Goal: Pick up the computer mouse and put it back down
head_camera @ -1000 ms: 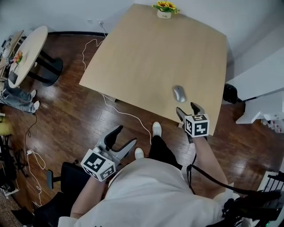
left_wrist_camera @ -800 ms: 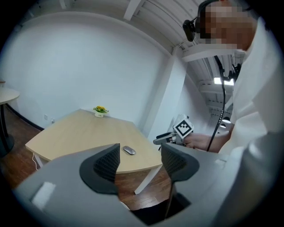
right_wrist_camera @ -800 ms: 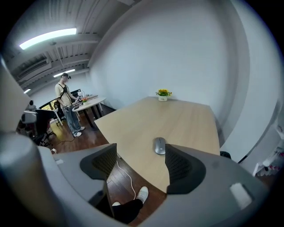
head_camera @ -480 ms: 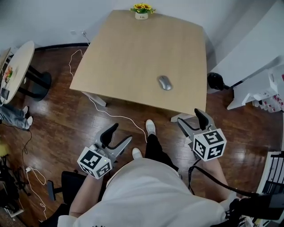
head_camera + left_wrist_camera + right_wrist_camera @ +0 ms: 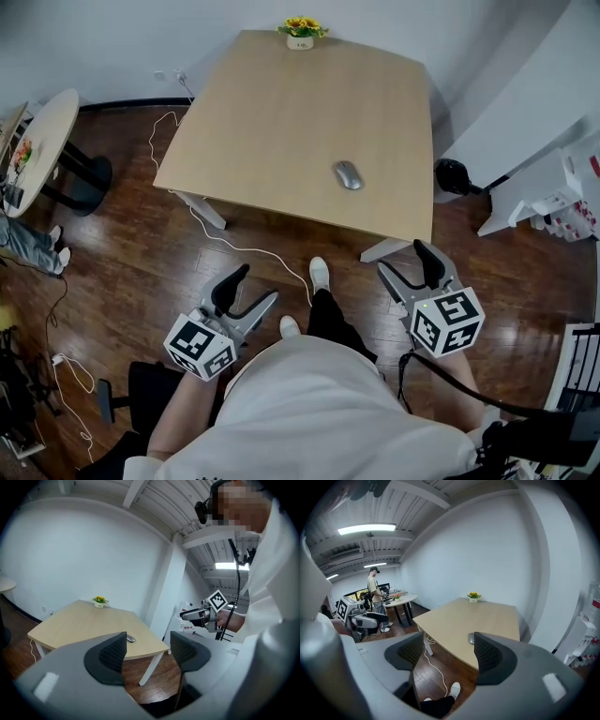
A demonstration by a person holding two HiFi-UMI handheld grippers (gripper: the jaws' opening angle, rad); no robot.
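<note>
A grey computer mouse [image 5: 348,174] lies on the light wooden table [image 5: 281,122], near its front right part; it also shows small in the left gripper view [image 5: 130,639] and partly behind a jaw in the right gripper view [image 5: 471,640]. My left gripper [image 5: 251,288] hangs open over the floor, well short of the table's front edge. My right gripper [image 5: 411,262] is open too, just off the table's front right corner, clear of the mouse. Both hold nothing.
A small pot of yellow flowers [image 5: 300,31] stands at the table's far edge. A white cable [image 5: 246,247] trails over the wooden floor. A round side table [image 5: 42,150] stands to the left, white shelving [image 5: 562,187] to the right. A person [image 5: 374,592] stands by that table.
My right gripper has drawn back from the table's front edge near the mouse toward my body. The head view has shifted, so the table sits more centred. The mouse has not moved.
</note>
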